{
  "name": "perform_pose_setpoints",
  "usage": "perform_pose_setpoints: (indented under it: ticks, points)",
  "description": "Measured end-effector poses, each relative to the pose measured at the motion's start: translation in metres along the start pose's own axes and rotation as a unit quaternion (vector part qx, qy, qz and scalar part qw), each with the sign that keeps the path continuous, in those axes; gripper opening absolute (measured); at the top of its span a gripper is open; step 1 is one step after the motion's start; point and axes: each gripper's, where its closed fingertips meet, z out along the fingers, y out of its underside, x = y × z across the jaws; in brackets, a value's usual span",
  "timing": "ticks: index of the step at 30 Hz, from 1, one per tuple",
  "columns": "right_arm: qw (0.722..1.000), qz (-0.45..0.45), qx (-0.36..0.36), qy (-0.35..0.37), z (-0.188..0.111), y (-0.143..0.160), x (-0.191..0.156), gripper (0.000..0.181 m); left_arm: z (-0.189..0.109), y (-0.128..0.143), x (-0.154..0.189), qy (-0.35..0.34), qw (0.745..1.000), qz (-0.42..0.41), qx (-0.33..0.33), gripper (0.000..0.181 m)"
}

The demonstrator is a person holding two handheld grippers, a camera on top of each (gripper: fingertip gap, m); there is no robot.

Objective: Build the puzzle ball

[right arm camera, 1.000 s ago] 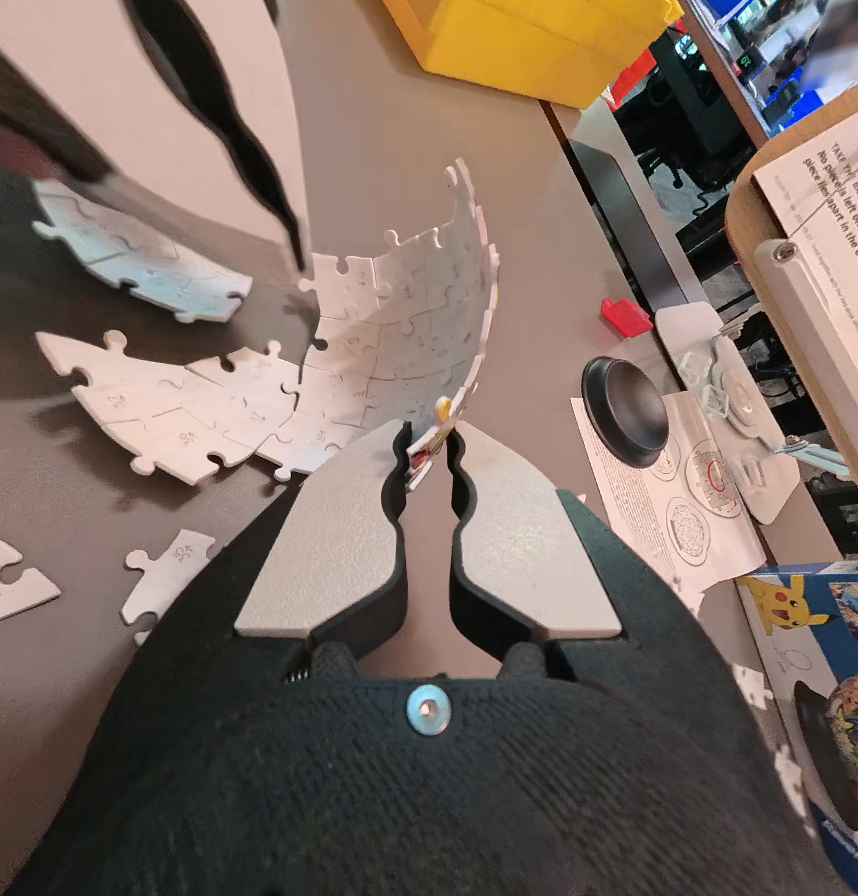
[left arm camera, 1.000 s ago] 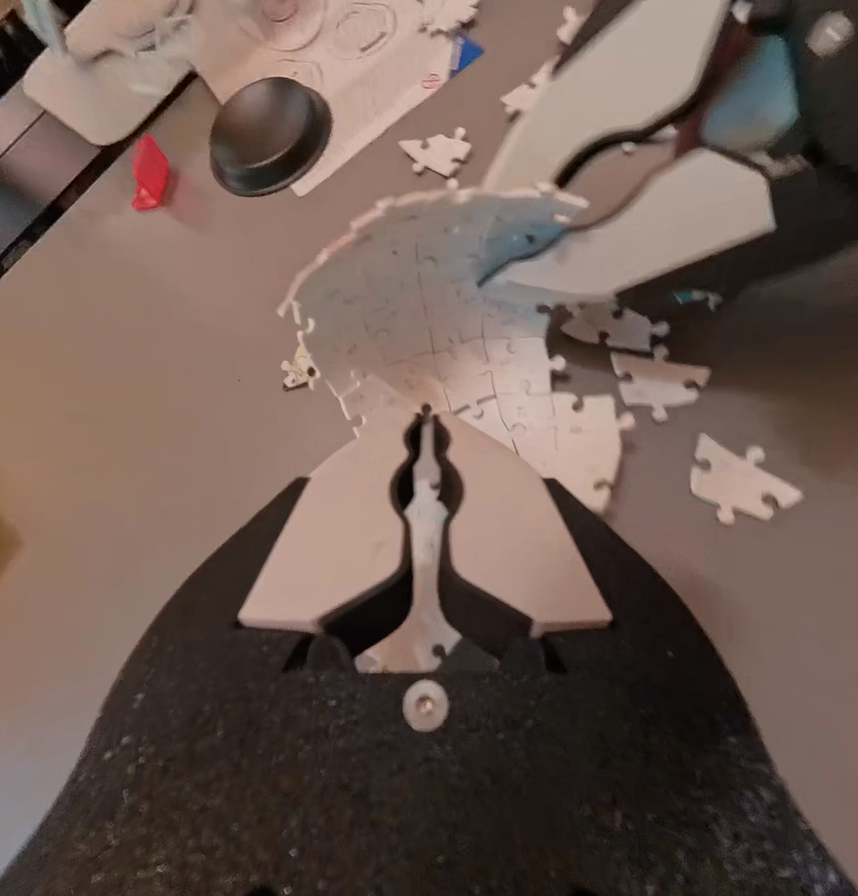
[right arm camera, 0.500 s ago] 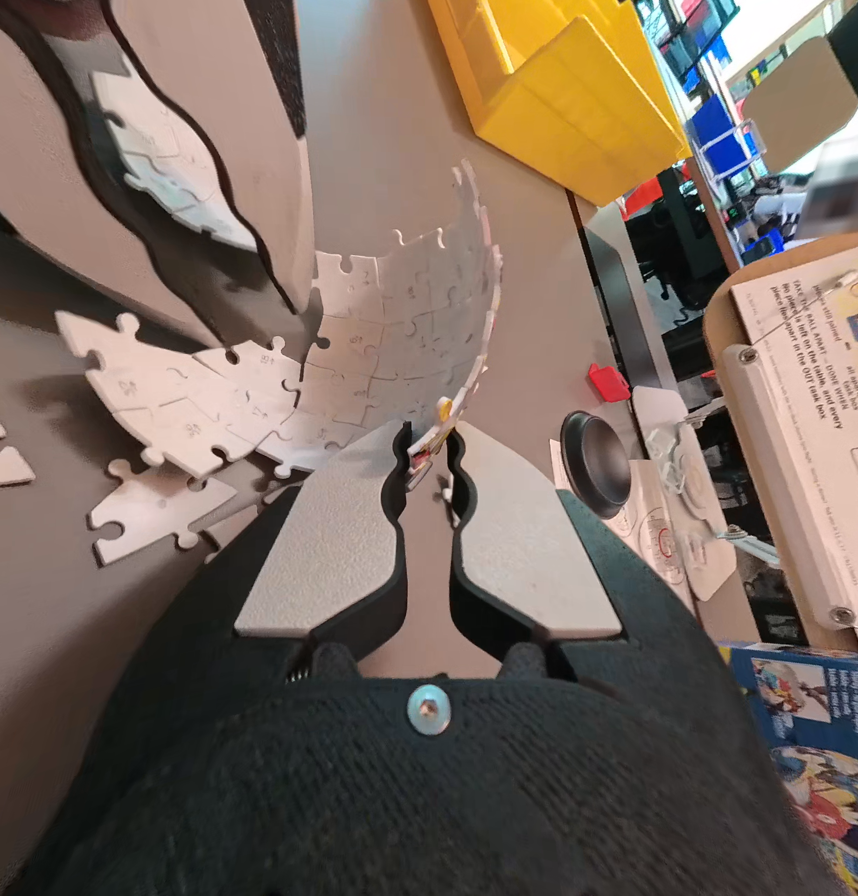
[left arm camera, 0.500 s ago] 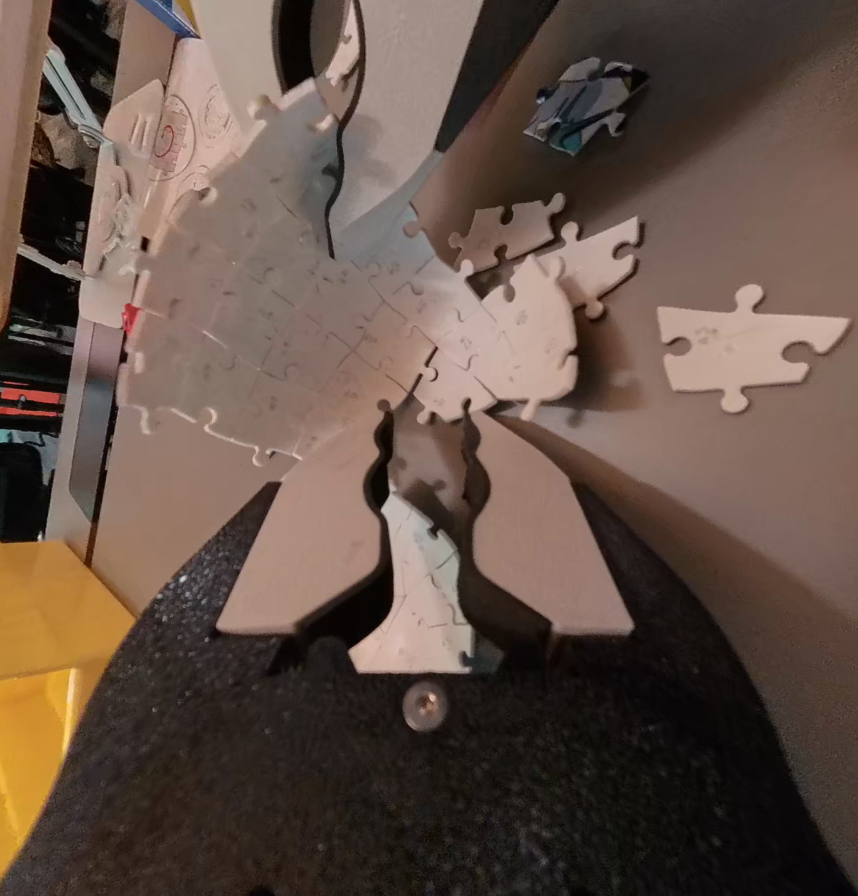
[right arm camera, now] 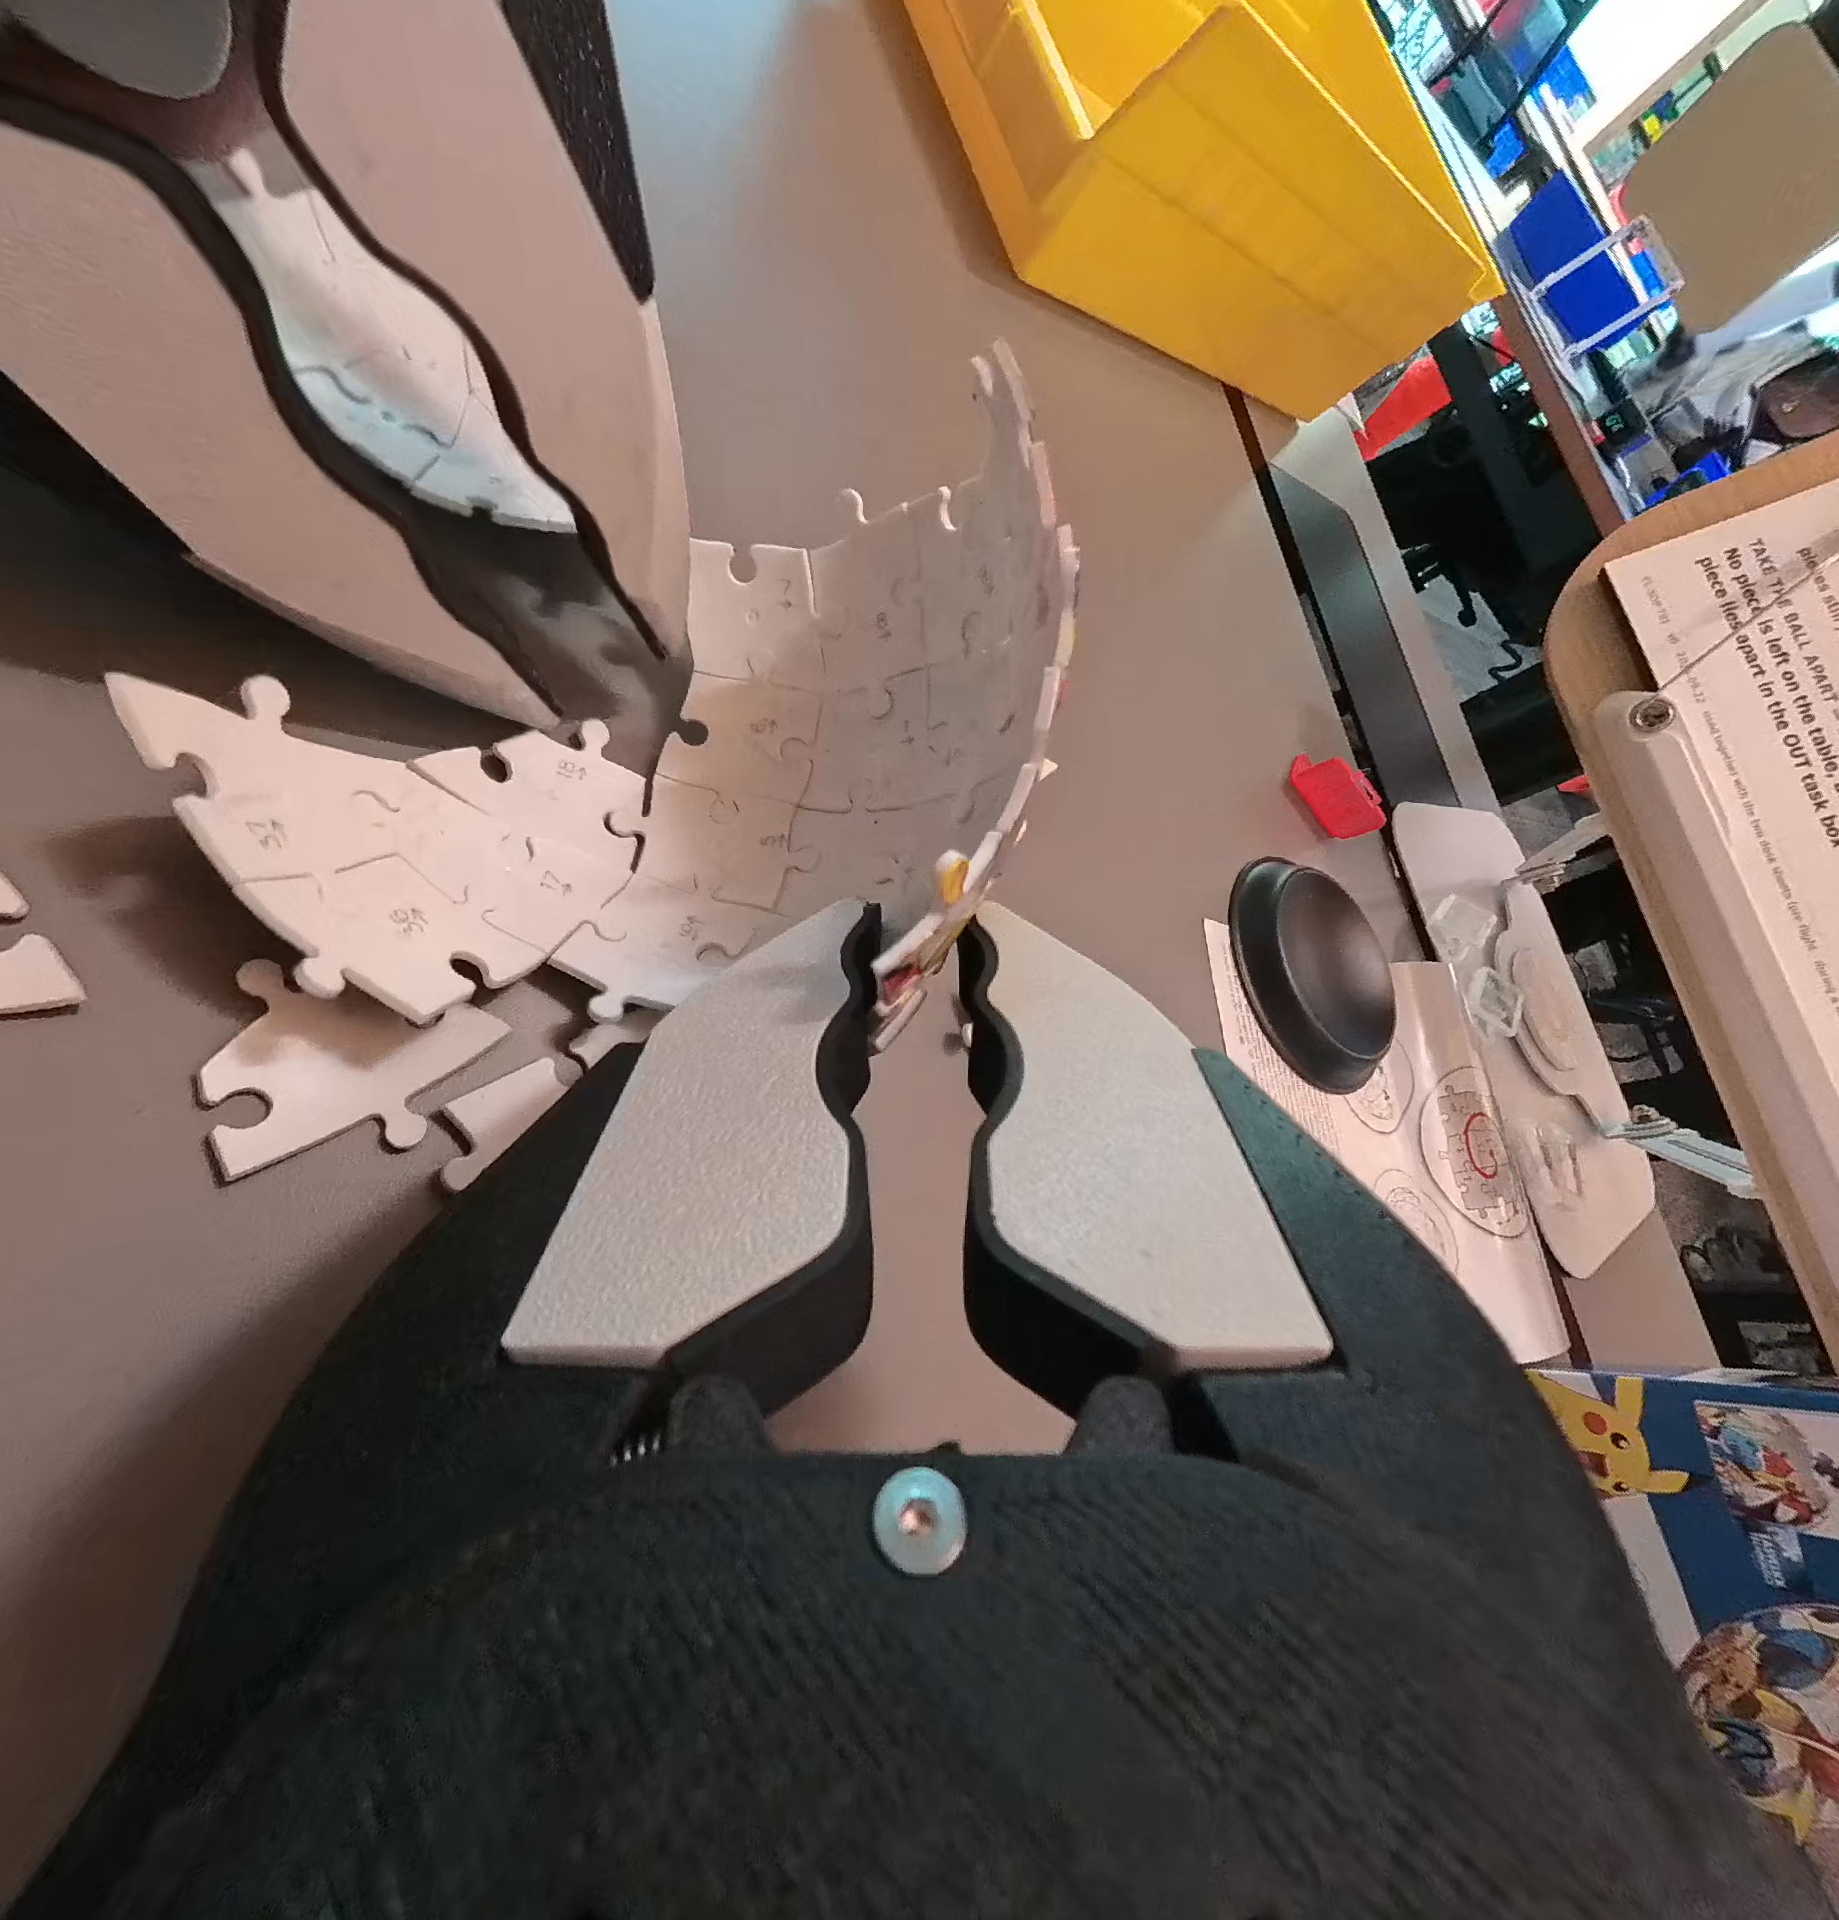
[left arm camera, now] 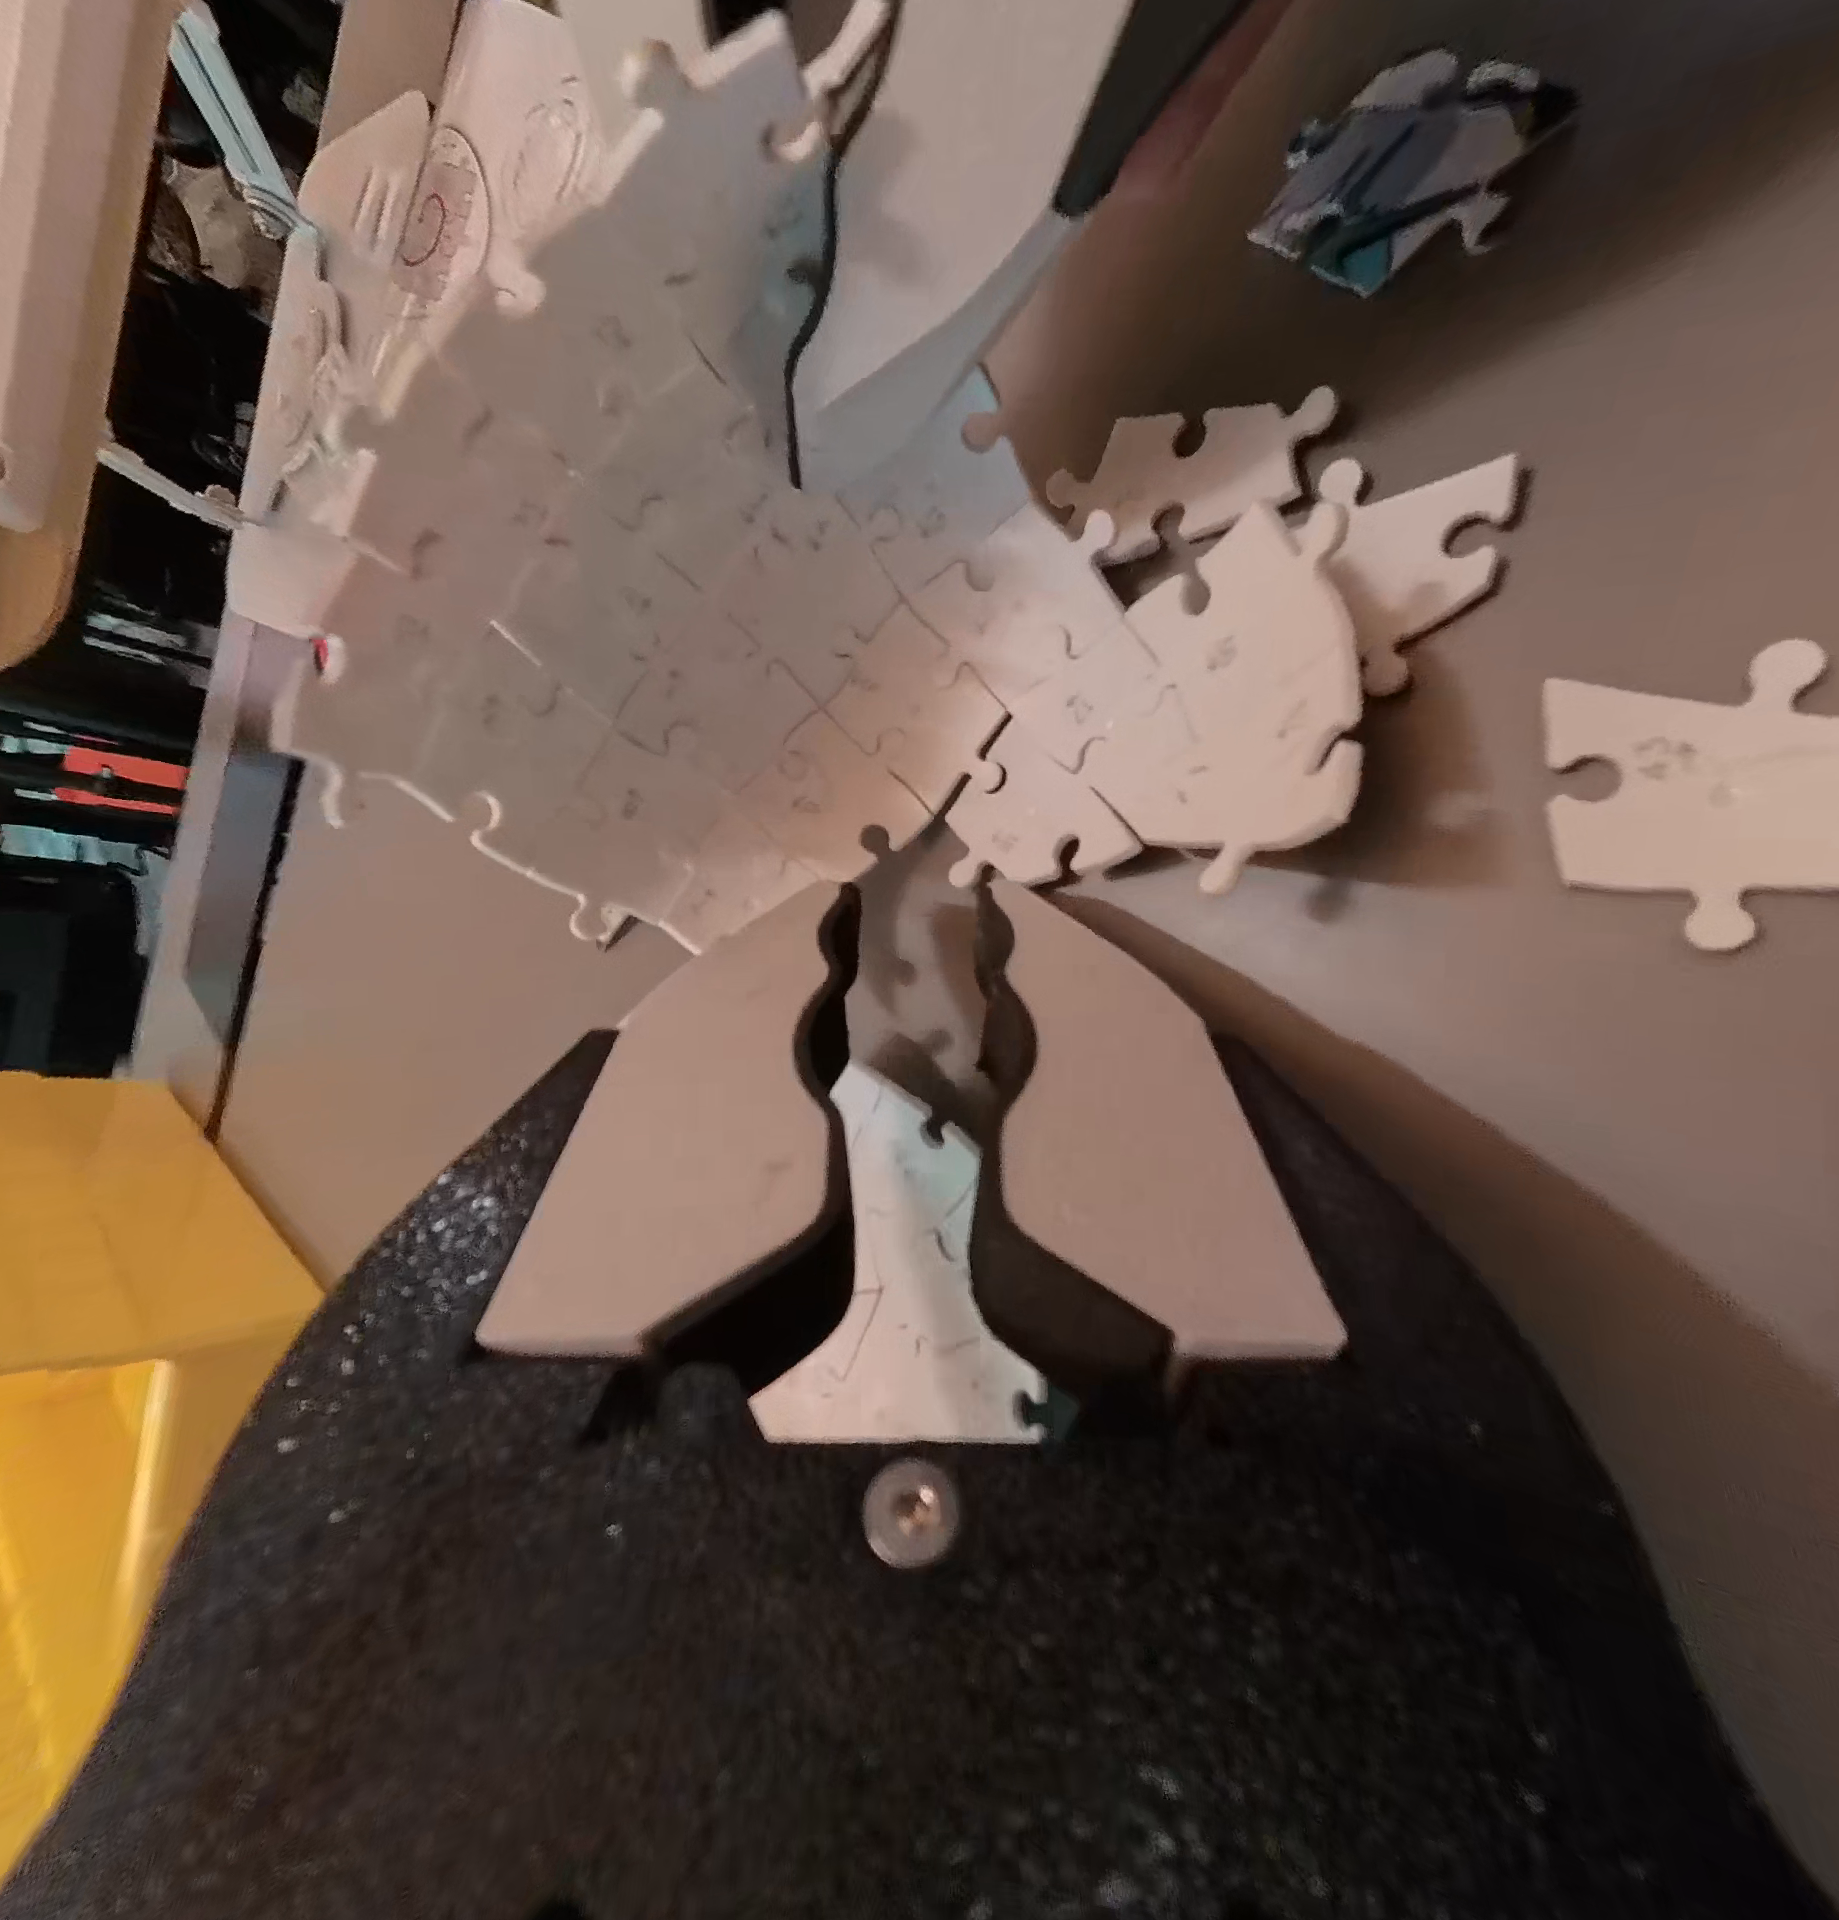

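Note:
A half-built puzzle ball, a curved white shell (right arm camera: 873, 707) of joined pieces, rests on the brown table with its blank inside facing me. My right gripper (right arm camera: 915, 925) is shut on the shell's rim and holds it upright. My left gripper (left arm camera: 915, 894) is shut on a white strip of joined pieces (left arm camera: 915, 1226), and its tips are at the shell's (left arm camera: 686, 644) lower edge. In the right wrist view the left gripper (right arm camera: 619, 691) comes in from the upper left with the strip (right arm camera: 395, 384) between its fingers. The right gripper's fingers (left arm camera: 946, 312) show behind the shell.
Loose white pieces lie on the table (left arm camera: 1715, 790) (right arm camera: 323, 1081), and one printed piece lies face up (left arm camera: 1414, 197). A black round stand (right arm camera: 1310, 987), an instruction sheet (right arm camera: 1434, 1143), a red part (right arm camera: 1330, 795), a yellow bin (right arm camera: 1206, 187) and the puzzle box (right arm camera: 1777, 1558) are to the right. The left gripper's tips are roughly 8 cm from the right gripper's.
My left gripper has rolled over and moved in with its strip, so its tips now meet the shell's edge. My right gripper has kept its grip on the rim, tilting slightly.

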Motion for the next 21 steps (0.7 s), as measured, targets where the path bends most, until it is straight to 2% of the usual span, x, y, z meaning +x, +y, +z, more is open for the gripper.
perform_pose_setpoints:
  ticks: [3, 5, 8, 11, 14, 21]
  points:
    - [1.0, 0.003, 0.002, 0.002, 0.0, 0.001, 0.0, 0.014, -0.007, 0.004, 0.004, 0.051, 0.991, -0.122, -0.007, 0.021]
    - [1.0, 0.006, 0.007, 0.004, -0.001, 0.001, 0.0, 0.014, -0.011, 0.004, 0.007, 0.084, 0.969, -0.233, -0.018, 0.021]
    - [1.0, 0.004, 0.011, 0.01, -0.001, 0.0, 0.0, 0.014, -0.013, 0.0, 0.014, 0.123, 0.904, -0.409, -0.028, 0.021]
    - [1.0, 0.003, 0.02, 0.018, -0.002, -0.001, -0.001, 0.014, -0.011, -0.005, 0.015, 0.144, 0.839, -0.524, -0.017, 0.018]
    - [1.0, 0.004, 0.021, 0.019, -0.003, 0.0, -0.001, 0.014, -0.005, -0.005, 0.016, 0.148, 0.791, -0.593, -0.024, 0.015]
    - [0.999, -0.008, 0.033, 0.043, -0.006, -0.003, 0.001, 0.013, 0.008, -0.01, 0.016, 0.172, 0.745, -0.645, -0.023, 0.004]
